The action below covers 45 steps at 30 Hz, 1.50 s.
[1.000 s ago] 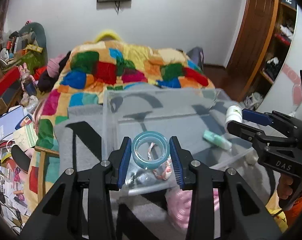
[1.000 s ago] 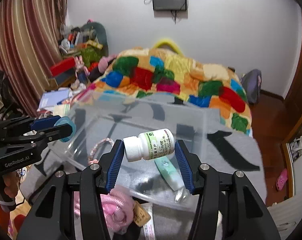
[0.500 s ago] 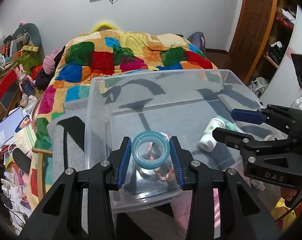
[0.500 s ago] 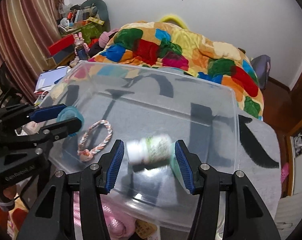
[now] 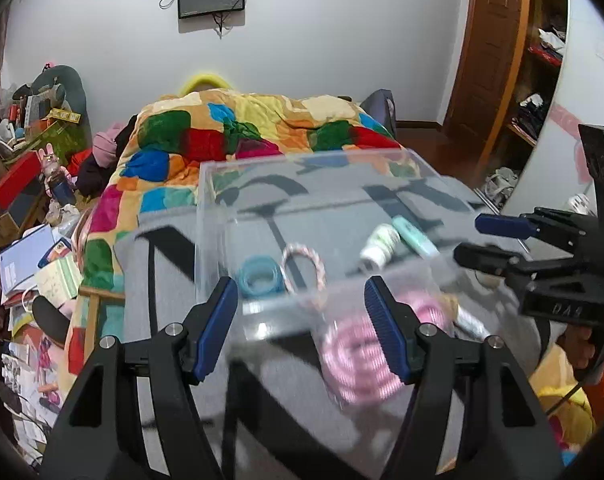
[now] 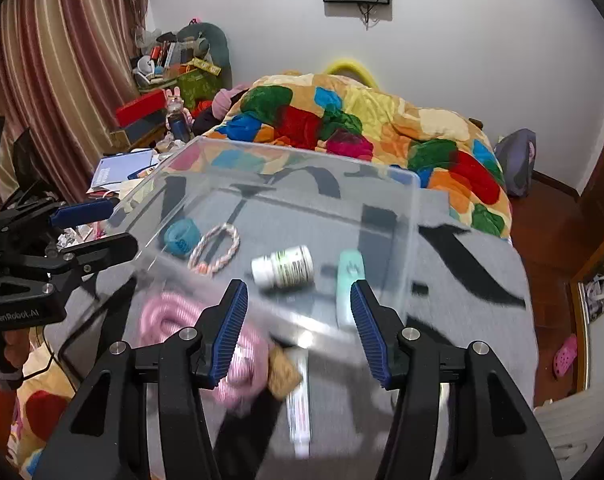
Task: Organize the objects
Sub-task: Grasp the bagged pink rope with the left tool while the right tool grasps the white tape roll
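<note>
A clear plastic bin (image 5: 205,216) (image 6: 410,216) sits on a grey blanket on the bed. Inside lie a blue tape roll (image 5: 259,276) (image 6: 181,237), a braided bracelet (image 5: 304,266) (image 6: 215,249), a white pill bottle (image 5: 380,244) (image 6: 283,267) and a mint-green tube (image 5: 414,238) (image 6: 349,280). My left gripper (image 5: 299,328) is open and empty just in front of the bin's near wall. My right gripper (image 6: 297,324) is open and empty at the near wall too.
A coiled pink cord (image 5: 362,356) (image 6: 169,320), a white tube (image 6: 298,404) and a small tan item (image 6: 283,372) lie on the blanket before the bin. A patchwork quilt (image 5: 241,136) lies behind. Clutter (image 5: 29,248) fills the left side, a wooden door (image 5: 490,52) the right.
My left gripper opened and let the tape roll drop into the bin. My right gripper released the pill bottle, which now lies in the bin. Both grippers pulled back.
</note>
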Tool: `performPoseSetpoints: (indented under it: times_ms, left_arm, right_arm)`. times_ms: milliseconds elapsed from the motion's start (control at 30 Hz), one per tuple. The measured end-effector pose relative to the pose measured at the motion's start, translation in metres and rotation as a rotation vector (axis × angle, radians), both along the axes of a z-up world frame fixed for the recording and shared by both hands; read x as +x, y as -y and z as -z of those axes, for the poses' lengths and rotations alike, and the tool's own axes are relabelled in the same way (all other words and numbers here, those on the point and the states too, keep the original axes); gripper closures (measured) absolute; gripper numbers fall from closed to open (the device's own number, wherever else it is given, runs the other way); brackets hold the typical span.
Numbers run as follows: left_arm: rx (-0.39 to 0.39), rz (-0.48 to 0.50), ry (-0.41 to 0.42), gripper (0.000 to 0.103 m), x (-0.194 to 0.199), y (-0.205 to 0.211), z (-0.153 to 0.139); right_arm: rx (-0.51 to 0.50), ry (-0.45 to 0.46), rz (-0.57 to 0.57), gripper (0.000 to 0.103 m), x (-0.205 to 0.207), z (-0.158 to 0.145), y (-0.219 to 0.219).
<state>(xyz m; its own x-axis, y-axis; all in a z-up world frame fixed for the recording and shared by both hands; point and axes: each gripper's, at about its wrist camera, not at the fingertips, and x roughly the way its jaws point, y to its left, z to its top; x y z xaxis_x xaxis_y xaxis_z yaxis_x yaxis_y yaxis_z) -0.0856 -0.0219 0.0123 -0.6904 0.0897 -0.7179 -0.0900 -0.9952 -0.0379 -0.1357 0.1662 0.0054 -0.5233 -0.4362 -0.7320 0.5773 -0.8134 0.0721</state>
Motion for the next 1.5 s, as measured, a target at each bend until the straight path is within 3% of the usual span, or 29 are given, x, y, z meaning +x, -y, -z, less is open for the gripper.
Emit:
performPoseSetpoints:
  times_ms: [200,333,467,567,700,1000,1133,1267,1433,1500]
  left_arm:
    - [-0.061,-0.018,0.065,0.037,0.011,0.000,0.038]
    - [0.004,-0.072,0.095,0.036,0.009,0.019,0.055]
    - [-0.010,-0.129,0.099,0.036,0.007,0.032,0.061]
    - [0.022,-0.089,0.141,0.036,0.006,0.033,0.072]
    - [-0.069,-0.046,0.114,0.044,0.020,0.014,0.073]
    - [-0.007,0.037,0.143,0.045,0.080,-0.002,0.069]
    - [-0.005,0.021,0.130,0.040,0.081,0.002,0.056]
    - [0.026,0.024,0.060,0.031,0.076,0.006,0.031]
    - [0.019,0.136,0.022,0.007,0.060,-0.020,0.022]
    - [-0.007,0.186,0.049,0.005,0.052,-0.038,0.031]
  right_arm:
    - [0.051,-0.049,0.030,0.053,0.028,0.014,-0.010]
    - [0.111,-0.044,0.043,0.053,0.036,0.034,-0.007]
    - [0.152,-0.033,0.072,0.053,0.031,0.050,0.000]
    - [0.142,-0.014,0.074,0.054,0.027,0.053,0.004]
    - [0.158,-0.037,0.057,0.054,0.031,0.052,0.011]
    - [0.105,0.001,-0.021,0.058,0.038,0.059,0.010]
    - [0.066,0.012,-0.055,0.058,0.041,0.055,0.004]
    - [0.055,-0.011,-0.022,0.057,0.041,0.044,-0.017]
    - [0.068,-0.030,0.083,0.047,0.026,0.039,-0.051]
    - [0.066,-0.010,0.131,0.047,0.017,0.041,-0.066]
